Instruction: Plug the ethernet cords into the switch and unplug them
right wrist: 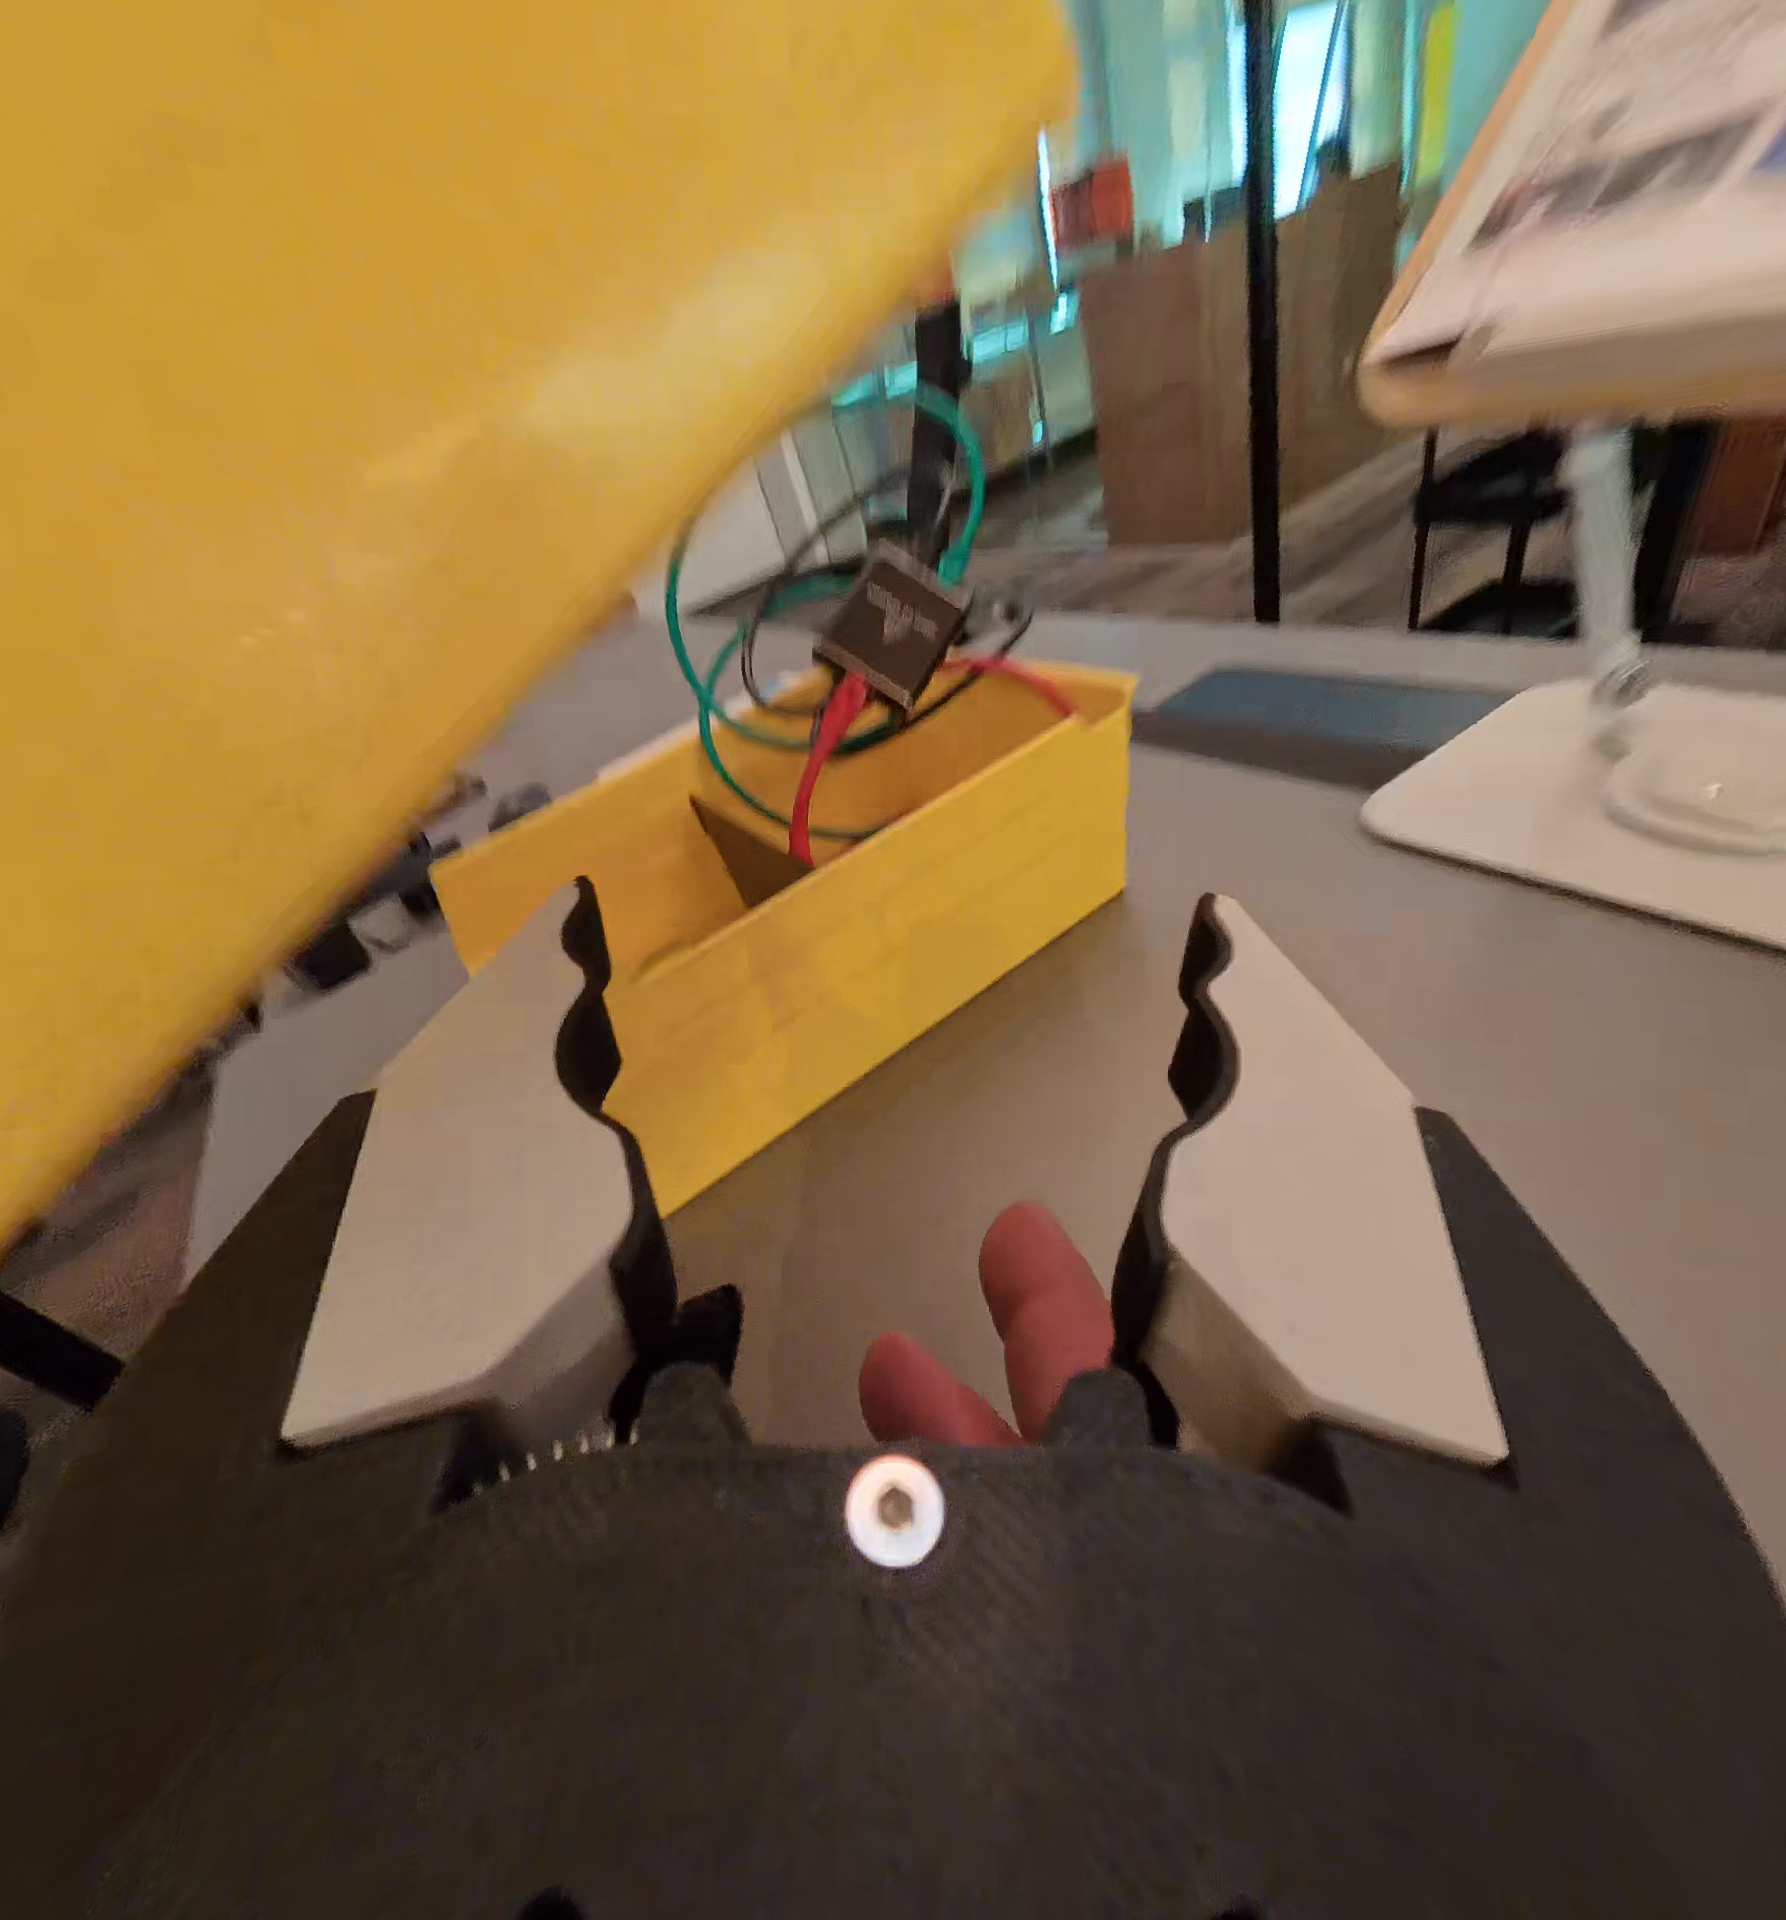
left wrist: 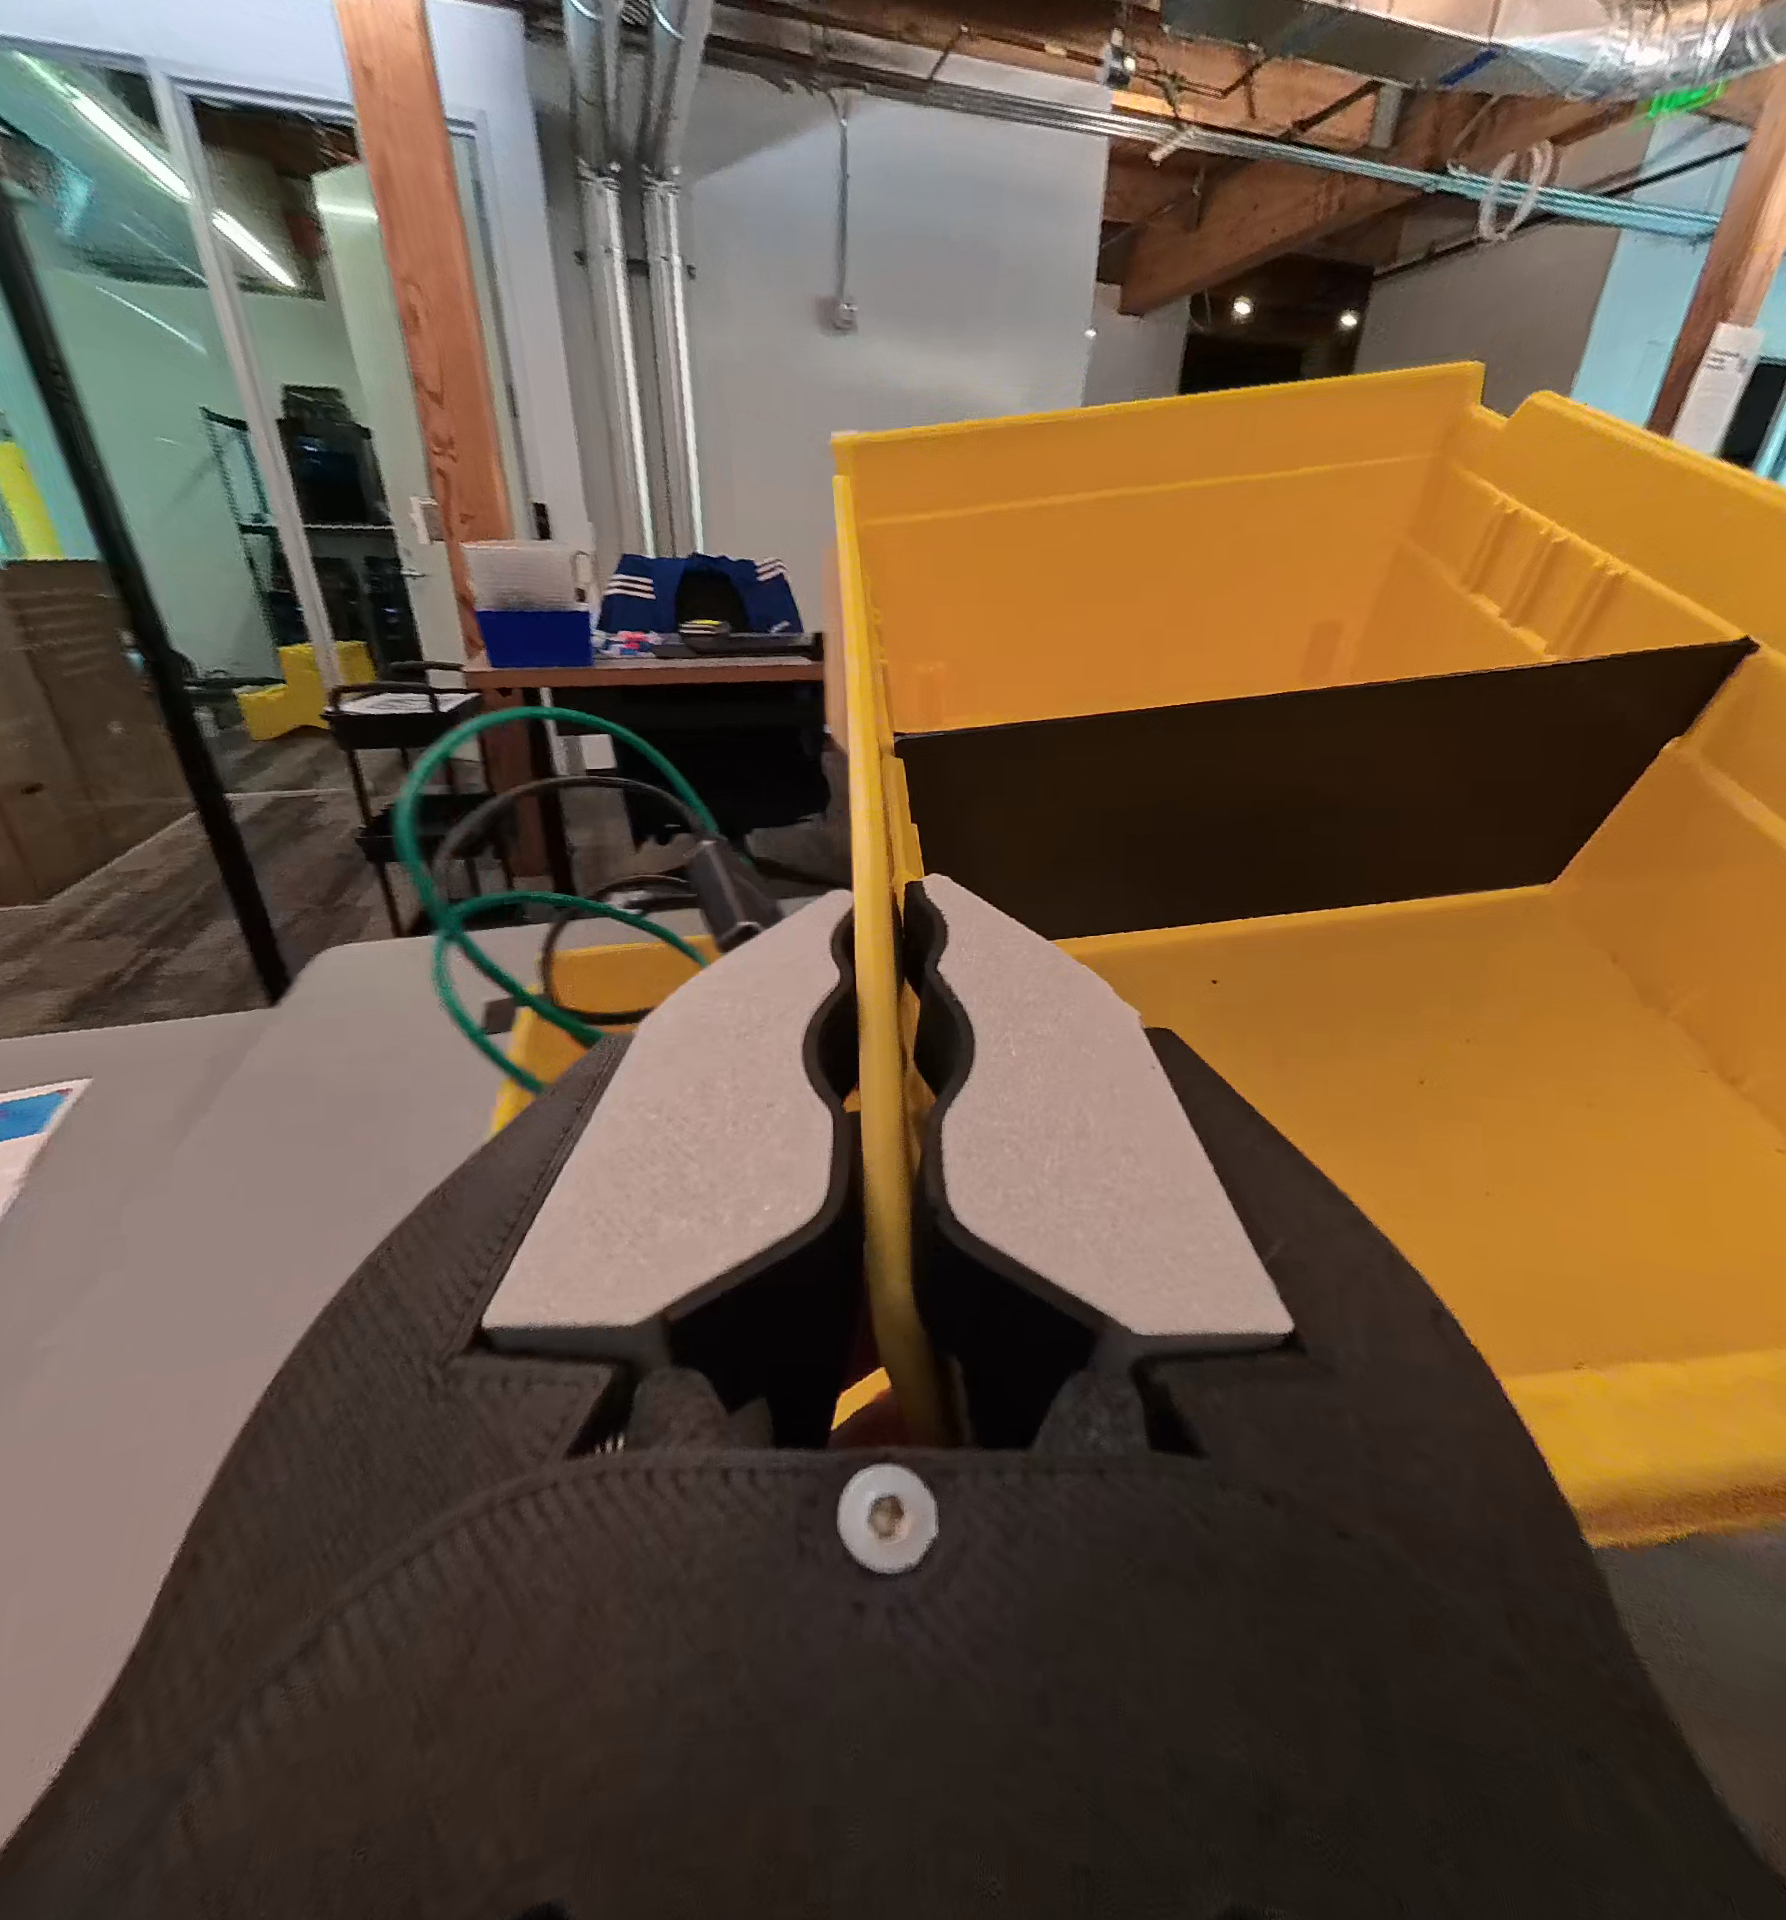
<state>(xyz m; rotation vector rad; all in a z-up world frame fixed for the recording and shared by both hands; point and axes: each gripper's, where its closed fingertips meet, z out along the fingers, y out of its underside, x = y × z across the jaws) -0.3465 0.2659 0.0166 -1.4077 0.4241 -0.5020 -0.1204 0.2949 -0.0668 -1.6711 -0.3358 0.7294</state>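
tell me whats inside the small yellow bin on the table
The small yellow bin holds a black switch propped up, with red, green and black cords looping from it, plus a dark divider. Its walls hide the floor.

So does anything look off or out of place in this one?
Yes. The left gripper is shut on the side wall of the large yellow bin, not a cord, and in the right wrist view the bin hangs tilted above the table. The switch sits propped on cords in the small yellow bin.
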